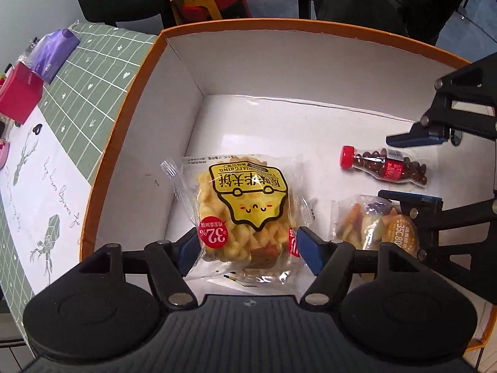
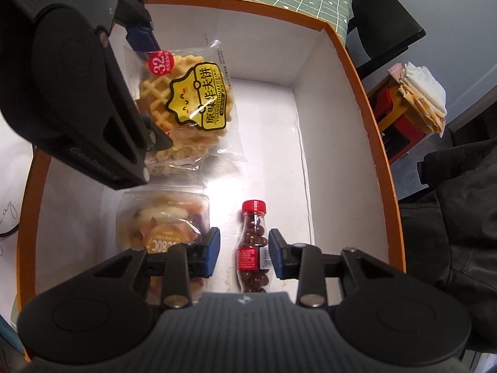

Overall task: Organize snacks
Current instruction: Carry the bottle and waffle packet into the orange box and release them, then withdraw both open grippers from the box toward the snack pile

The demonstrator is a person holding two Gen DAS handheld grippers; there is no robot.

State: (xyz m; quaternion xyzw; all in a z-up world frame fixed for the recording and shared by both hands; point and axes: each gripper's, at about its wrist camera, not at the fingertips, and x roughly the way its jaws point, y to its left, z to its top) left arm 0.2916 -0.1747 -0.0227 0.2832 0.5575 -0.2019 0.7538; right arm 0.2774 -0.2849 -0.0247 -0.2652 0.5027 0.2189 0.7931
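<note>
An orange-rimmed white box (image 1: 198, 62) holds the snacks. My left gripper (image 1: 247, 245) is shut on a yellow-labelled waffle pack (image 1: 245, 205), held over the box's left part; it also shows in the right wrist view (image 2: 189, 102). My right gripper (image 2: 243, 250) is open, its blue pads (image 2: 212, 250) apart on either side of a small red-capped bottle of chocolate beans (image 2: 253, 245), which lies on the box floor (image 1: 385, 164). A clear pack of mixed chips (image 2: 161, 230) lies beside the bottle (image 1: 372, 227).
A green grid mat (image 1: 93, 77) lies left of the box with a purple pouch (image 1: 54, 52) and a red box (image 1: 20, 93) on it. A black chair (image 2: 385, 21) and a stool with stacked papers (image 2: 416, 93) stand beyond the box.
</note>
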